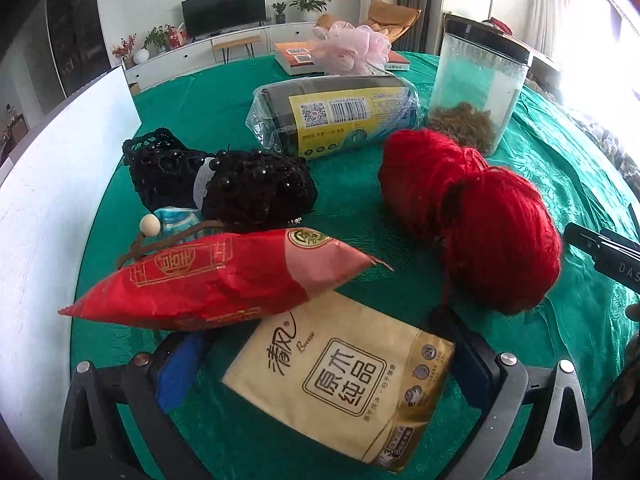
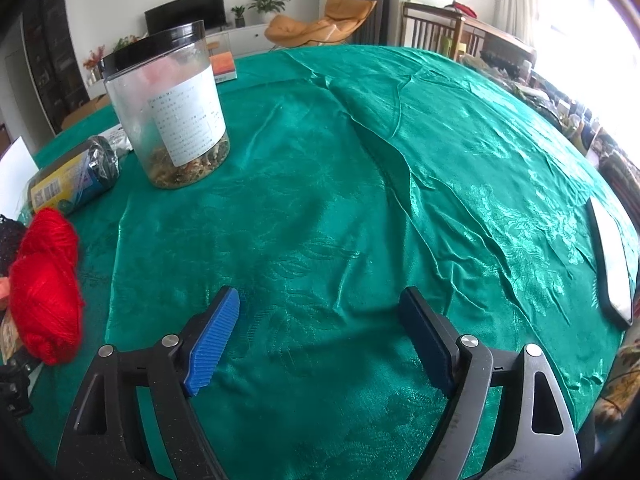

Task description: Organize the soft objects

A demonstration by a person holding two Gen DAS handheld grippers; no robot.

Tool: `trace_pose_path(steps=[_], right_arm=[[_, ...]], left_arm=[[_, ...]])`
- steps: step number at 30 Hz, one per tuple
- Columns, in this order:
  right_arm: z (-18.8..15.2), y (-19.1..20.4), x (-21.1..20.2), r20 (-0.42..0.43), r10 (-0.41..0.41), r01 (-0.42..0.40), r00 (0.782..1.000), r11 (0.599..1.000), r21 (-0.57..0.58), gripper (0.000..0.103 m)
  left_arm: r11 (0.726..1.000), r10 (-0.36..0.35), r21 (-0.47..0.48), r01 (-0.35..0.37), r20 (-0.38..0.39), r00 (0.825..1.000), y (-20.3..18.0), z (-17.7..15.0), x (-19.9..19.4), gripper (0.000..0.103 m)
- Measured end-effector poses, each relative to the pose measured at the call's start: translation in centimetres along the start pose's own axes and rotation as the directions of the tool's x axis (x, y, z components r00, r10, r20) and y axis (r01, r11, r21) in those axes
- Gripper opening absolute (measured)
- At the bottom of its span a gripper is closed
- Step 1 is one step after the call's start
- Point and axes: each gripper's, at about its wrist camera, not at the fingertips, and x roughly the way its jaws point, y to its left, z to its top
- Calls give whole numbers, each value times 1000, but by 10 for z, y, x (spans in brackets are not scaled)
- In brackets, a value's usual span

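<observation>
Left claw: jaws wide apart, holding nothing. The tan tissue pack lies flat on the table between the two blue pads; neither pad is seen pressing on it. The right pad stands just beside the pack's right edge; whether it touches cannot be told. The left pad sits partly under the tip of the red packet, which overlaps the pack's upper left corner.

Right claw: jaws wide apart, empty, over a bare stretch of green cloth, well apart from the clutter.

Other soft goods: two red yarn balls just right of the pack, a black beaded knit piece behind the red packet, a wrapped roll of bags and a pink bath pouf further back. A clear jar stands at the rear right.

Judgement: the step in hand appears to be a grasp on the tissue pack. To do it well:
- Centre the pads on the pack's two long sides before closing.
- Keep the left pad clear of the red packet, or it will be pinched as well.
- Close gently; the pack will squash and may bow.
- Lift straight up, clear of the yarn.
</observation>
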Motion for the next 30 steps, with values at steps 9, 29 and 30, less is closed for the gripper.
trace_pose_path(steps=[9,29,30], right_arm=[[0,1,1,-2,5,-5,1000,1000,-3,88],[0,1,1,-3,4,-4,1000,1000,-2,88],[0,1,1,-3,4,-4,1000,1000,-2,88]], left_arm=[[1000,-1,-1,1,1,1000,1,0,1,103],[1000,-1,-1,1,1,1000,1,0,0,103],[1000,-1,-1,1,1,1000,1,0,1,103]])
